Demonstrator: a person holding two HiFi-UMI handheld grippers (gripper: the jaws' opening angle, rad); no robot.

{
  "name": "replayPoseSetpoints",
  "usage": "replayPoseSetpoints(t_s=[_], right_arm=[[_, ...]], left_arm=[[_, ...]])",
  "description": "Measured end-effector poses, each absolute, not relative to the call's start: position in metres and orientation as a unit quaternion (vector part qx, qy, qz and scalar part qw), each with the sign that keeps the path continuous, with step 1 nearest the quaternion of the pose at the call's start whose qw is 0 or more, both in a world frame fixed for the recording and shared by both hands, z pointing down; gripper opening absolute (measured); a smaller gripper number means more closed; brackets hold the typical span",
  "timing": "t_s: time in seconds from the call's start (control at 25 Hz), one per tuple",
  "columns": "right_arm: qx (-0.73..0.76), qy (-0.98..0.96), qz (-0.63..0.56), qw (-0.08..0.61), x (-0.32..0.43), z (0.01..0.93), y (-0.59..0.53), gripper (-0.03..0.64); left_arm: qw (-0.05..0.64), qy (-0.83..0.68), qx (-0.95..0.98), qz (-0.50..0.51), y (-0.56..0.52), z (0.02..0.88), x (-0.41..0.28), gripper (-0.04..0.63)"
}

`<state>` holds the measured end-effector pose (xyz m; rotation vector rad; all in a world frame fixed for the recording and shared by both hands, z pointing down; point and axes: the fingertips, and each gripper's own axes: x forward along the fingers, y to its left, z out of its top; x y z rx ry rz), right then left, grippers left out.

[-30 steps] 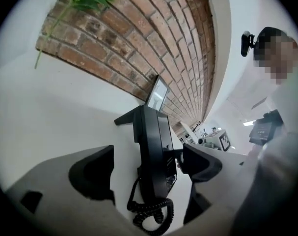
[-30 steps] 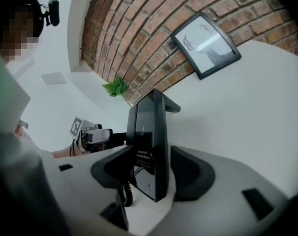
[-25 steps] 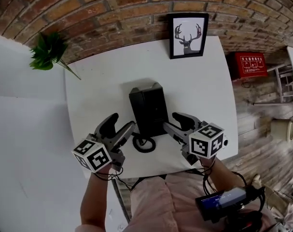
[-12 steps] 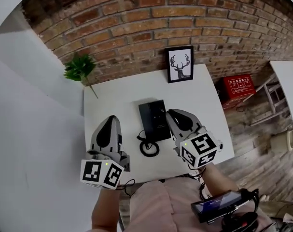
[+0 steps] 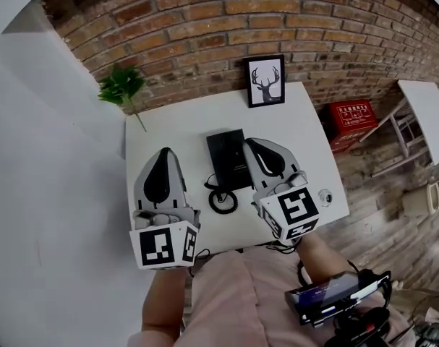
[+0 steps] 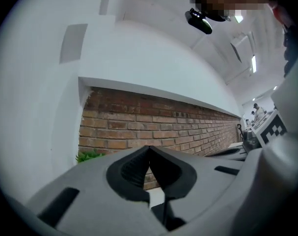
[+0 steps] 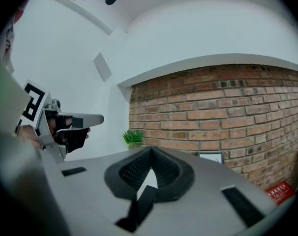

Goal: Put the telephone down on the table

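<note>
The black telephone (image 5: pixel 227 159) lies flat on the white table (image 5: pixel 299 121), its coiled cord (image 5: pixel 223 201) curled at its near end. My left gripper (image 5: pixel 163 152) hangs above the table, left of the telephone, and points at the brick wall. My right gripper (image 5: pixel 249 143) hangs beside the telephone's right edge. Both have just closed their jaws, with nothing between them. In the left gripper view the left gripper (image 6: pixel 149 148) has its tips meeting. In the right gripper view the right gripper (image 7: pixel 149 149) is likewise shut and empty.
A framed deer picture (image 5: pixel 266 80) leans on the brick wall (image 5: pixel 205 20) at the table's far edge. A green plant (image 5: pixel 121 87) sits at the far left corner. A red box (image 5: pixel 353 114) stands on the floor right of the table. A device (image 5: pixel 335 295) rests on the person's lap.
Both grippers stood open on either side of the telephone; they have risen toward the camera, rolled and shut empty. The telephone stays flat on the table.
</note>
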<state>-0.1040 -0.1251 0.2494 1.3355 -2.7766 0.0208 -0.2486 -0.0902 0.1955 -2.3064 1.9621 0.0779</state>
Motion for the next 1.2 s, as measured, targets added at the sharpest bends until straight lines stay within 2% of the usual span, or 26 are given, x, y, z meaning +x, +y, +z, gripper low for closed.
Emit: replayPoseSetpoints(t_s=[1.2], right_arm=[[0.434, -0.900, -0.021, 0.013, -0.101, 0.234, -0.114, 0.003]], left_arm=[[0.097, 0.648, -0.755, 0.002, -0.087, 0.187, -0.234, 0.000]])
